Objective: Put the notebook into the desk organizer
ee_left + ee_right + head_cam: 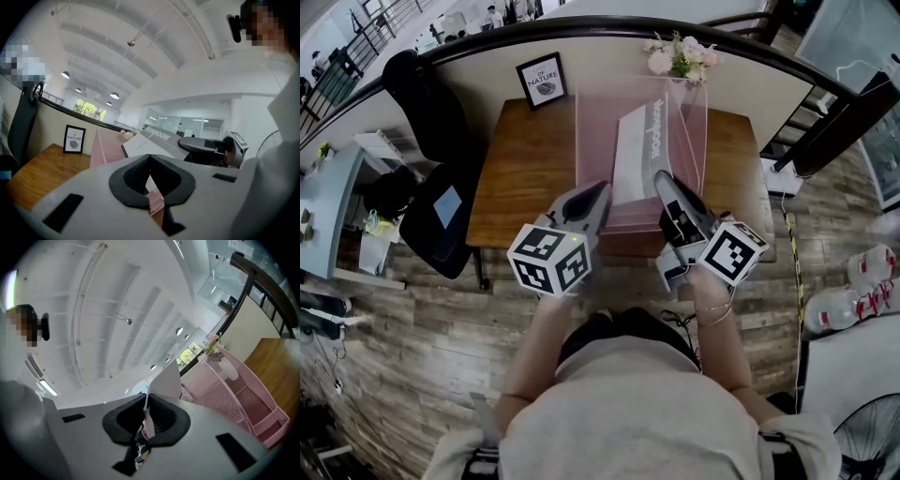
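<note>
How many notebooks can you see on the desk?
1: the notebook, tilted in the pink desk organizer mid-desk, right gripper clamped on it. Others could be hidden behind it.

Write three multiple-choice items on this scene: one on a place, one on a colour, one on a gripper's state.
1. Where does the black-framed print stand?
A. at the back left of the brown wooden table
B. on the black chair
C. on the floor

2. What colour is the mesh desk organizer?
A. blue
B. pink
C. black

3. What is the right gripper doing?
A. hanging open and empty
B. gripping the flowers
C. shut on the grey-and-white notebook

Answers: 1 A, the print stands on the tabletop, left of the organizer. 2 B, its mesh walls are pink. 3 C, the notebook's thin edge sits clamped between its jaws.
</note>
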Demonstrator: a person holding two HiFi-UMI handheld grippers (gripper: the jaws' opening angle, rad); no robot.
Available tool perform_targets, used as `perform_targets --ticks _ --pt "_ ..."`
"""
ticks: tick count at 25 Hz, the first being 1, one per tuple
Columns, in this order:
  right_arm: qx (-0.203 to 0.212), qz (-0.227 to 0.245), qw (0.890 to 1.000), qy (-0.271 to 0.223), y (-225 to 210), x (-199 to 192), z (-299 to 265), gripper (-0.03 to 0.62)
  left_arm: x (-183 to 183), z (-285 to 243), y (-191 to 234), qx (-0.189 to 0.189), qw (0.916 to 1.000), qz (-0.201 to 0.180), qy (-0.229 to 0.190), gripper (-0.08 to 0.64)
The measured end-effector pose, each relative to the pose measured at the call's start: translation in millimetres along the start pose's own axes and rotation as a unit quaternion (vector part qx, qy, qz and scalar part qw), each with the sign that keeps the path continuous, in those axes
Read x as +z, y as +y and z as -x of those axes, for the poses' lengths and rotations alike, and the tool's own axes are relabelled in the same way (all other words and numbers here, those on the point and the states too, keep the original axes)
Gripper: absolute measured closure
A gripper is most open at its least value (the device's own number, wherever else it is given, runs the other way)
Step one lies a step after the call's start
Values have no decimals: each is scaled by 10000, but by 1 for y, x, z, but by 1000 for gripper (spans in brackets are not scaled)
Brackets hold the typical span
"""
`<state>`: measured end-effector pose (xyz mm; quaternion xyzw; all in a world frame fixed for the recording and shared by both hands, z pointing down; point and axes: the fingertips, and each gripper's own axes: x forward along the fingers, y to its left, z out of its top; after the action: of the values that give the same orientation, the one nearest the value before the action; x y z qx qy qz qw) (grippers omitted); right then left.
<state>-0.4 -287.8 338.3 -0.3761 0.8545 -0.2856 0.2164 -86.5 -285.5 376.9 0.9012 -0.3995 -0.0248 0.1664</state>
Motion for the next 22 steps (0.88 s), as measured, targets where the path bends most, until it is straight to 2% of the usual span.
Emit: perform_targets --ticks 8,15,22 --pt "184 -96 9996 184 -5 9 -5 565 3 -9 -6 189 9998 13 -22 554" --pt "272 -432 9984 250 -9 13 -9 560 1 -13 -8 293 9996 56 8 554" --pt "319 -347 9983 334 -11 11 -18 558 -3 -11 -4 413 9991 106 13 554"
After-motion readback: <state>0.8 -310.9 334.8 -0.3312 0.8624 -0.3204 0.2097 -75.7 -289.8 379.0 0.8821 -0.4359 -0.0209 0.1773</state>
